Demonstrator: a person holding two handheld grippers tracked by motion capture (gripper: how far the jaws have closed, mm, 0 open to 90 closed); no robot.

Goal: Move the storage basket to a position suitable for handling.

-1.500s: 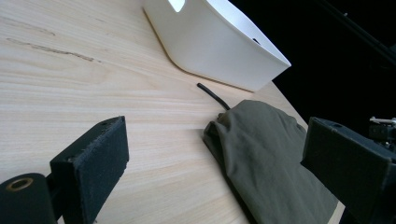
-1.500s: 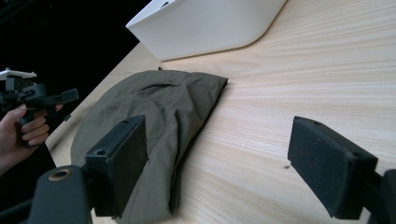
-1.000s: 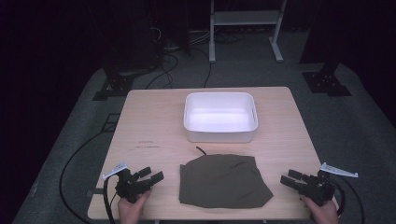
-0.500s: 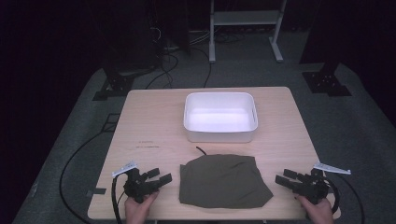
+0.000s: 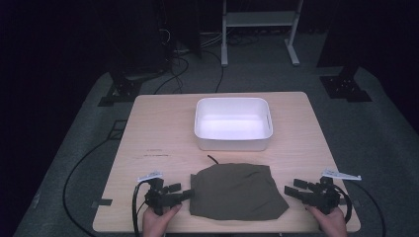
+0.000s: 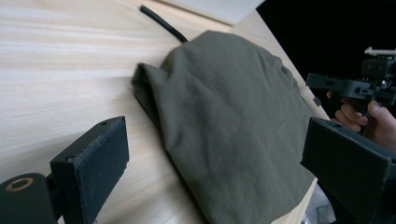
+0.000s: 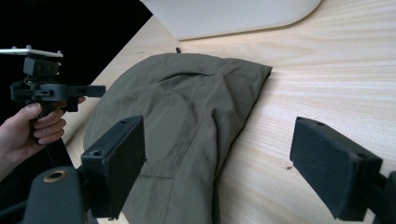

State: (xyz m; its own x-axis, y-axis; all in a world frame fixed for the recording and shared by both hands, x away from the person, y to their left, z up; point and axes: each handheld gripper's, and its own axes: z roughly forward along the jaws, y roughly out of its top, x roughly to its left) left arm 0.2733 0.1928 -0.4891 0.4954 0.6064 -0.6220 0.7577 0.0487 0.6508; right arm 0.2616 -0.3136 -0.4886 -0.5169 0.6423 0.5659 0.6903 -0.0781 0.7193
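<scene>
— Two open grippers: we are holding the left gripper (image 5: 186, 193) at the olive-green cloth's (image 5: 236, 191) left edge and the right gripper (image 5: 291, 186) just off its right edge, jaws spread wide on both.

— We are seeing bare wood either side of the cloth, which is lying crumpled at the table's (image 5: 163, 128) near edge, just in front of the white tub (image 5: 232, 123). The small print on the tabletop is too blurred for reading.

An olive-green cloth (image 5: 236, 190) lies crumpled flat at the table's near edge.
</scene>
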